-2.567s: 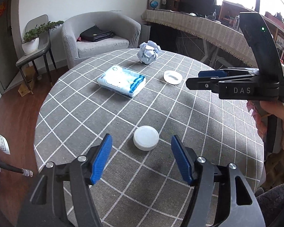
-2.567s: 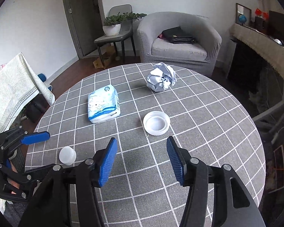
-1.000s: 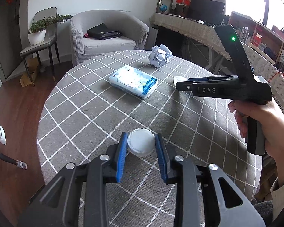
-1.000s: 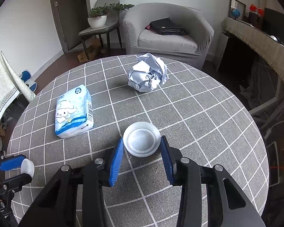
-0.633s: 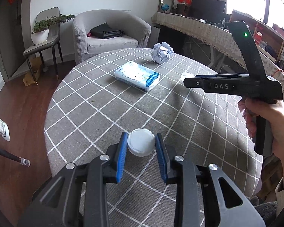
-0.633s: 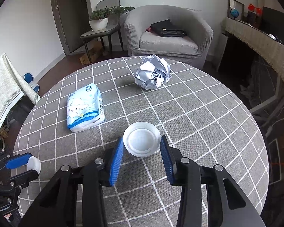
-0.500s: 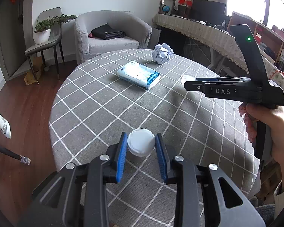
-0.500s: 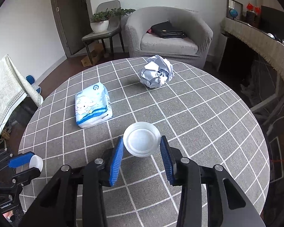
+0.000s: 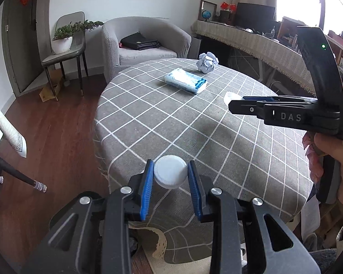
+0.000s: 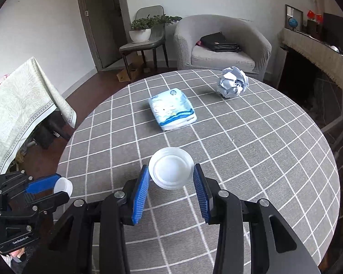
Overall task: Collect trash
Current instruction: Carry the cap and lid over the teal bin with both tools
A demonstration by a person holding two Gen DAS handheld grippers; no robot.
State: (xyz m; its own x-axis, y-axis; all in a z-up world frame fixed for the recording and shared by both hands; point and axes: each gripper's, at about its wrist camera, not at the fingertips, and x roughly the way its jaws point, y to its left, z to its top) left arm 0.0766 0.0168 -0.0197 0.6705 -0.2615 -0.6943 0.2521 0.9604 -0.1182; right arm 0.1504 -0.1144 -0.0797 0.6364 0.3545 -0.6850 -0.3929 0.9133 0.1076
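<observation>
My left gripper (image 9: 170, 179) is shut on a ribbed white bottle cap (image 9: 170, 174), held over the near left edge of the round checked table (image 9: 194, 123). My right gripper (image 10: 171, 182) is shut on a wider white lid (image 10: 170, 170), hollow side up, above the table's near middle. Each gripper shows in the other's view: the right gripper (image 9: 237, 105) with its lid at right, the left gripper (image 10: 57, 188) with its cap at lower left. A crumpled paper ball (image 10: 232, 85) and a blue-white tissue pack (image 10: 172, 111) lie further back on the table.
A grey armchair (image 10: 221, 43) with a black bag stands behind the table. A chair with a potted plant (image 10: 144, 32) is at the back left. A cloth-draped rack (image 10: 18, 107) stands left, over wooden floor. A long covered desk (image 9: 251, 43) runs along the right.
Both grippers have drawn back toward the near edge with their caps still gripped; the paper ball and tissue pack look farther away. The left gripper now hangs at the table's rim.
</observation>
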